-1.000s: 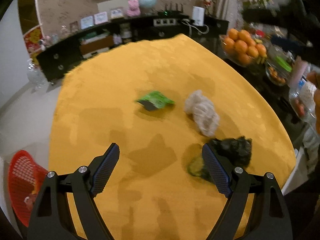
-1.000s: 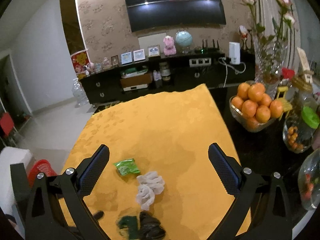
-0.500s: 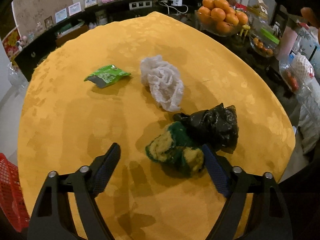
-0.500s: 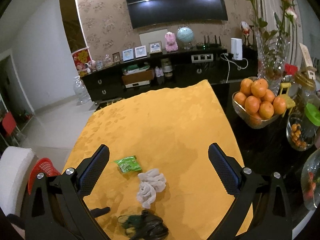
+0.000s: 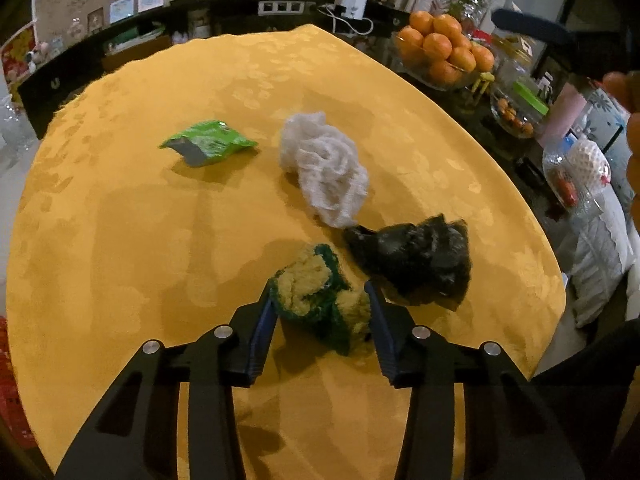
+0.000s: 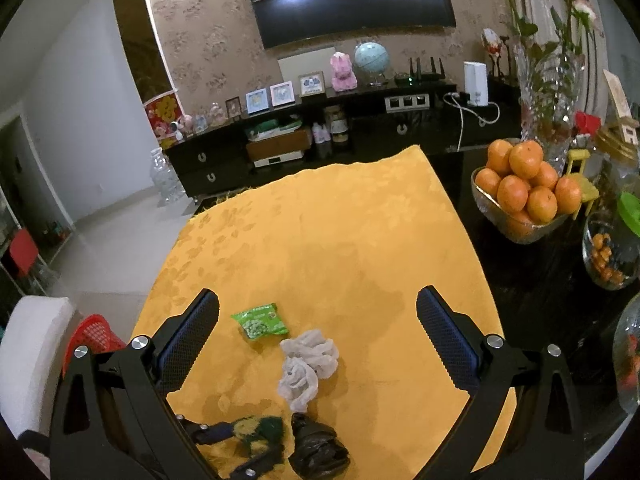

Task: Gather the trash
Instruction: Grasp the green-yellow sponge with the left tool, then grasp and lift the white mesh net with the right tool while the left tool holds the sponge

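A crumpled green-and-yellow sponge (image 5: 308, 276) lies on the yellow tablecloth (image 5: 160, 240). My left gripper (image 5: 318, 290) straddles it, its jaws closing, both pads touching the sponge's sides. A black plastic bag (image 5: 416, 256) lies just right of it, a white mesh wad (image 5: 324, 168) beyond, and a green snack packet (image 5: 208, 142) farther left. My right gripper (image 6: 318, 294) hovers open above the table with nothing between its fingers. The packet (image 6: 260, 322), mesh wad (image 6: 306, 366), black bag (image 6: 318, 450) and sponge (image 6: 260, 430) lie below it.
A red basket (image 6: 94, 336) stands on the floor left of the table beside a white chair (image 6: 28, 356). A bowl of oranges (image 6: 520, 188), glass jars (image 6: 608, 248) and a vase crowd the dark table to the right. A person's hand (image 5: 628, 92) shows at the right edge.
My left gripper has sunk toward the table over the sponge and its jaws have narrowed from wide apart to touching it. The right gripper has hardly moved.
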Demonstrator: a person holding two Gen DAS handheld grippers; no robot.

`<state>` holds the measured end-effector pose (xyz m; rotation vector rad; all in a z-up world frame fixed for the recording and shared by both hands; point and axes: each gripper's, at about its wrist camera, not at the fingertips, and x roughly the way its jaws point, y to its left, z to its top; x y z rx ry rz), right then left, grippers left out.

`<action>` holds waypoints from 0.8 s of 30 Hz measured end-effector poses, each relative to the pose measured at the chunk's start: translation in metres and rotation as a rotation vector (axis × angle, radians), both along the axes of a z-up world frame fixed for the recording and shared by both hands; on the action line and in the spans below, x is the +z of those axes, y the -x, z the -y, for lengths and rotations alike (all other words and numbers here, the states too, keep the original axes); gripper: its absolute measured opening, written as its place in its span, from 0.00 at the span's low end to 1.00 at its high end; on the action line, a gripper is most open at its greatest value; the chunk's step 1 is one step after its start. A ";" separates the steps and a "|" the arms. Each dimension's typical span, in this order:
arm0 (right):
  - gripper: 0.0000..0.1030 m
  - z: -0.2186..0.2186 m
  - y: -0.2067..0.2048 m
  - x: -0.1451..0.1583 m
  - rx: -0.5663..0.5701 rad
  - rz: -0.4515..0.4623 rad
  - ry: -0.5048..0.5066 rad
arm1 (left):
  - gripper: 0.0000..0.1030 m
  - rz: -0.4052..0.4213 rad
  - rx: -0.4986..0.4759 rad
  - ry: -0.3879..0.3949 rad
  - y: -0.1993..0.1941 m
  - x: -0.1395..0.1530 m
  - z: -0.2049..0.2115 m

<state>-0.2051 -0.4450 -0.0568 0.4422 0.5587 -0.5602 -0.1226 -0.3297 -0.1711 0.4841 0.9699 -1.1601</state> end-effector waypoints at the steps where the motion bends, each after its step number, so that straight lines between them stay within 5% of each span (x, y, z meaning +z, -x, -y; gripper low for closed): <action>1: 0.93 0.001 0.000 -0.001 -0.003 -0.001 -0.004 | 0.40 0.005 0.009 0.004 -0.003 0.002 -0.003; 24: 0.87 -0.006 -0.067 -0.090 0.103 -0.263 -0.061 | 0.40 0.113 0.261 0.130 -0.081 0.073 -0.051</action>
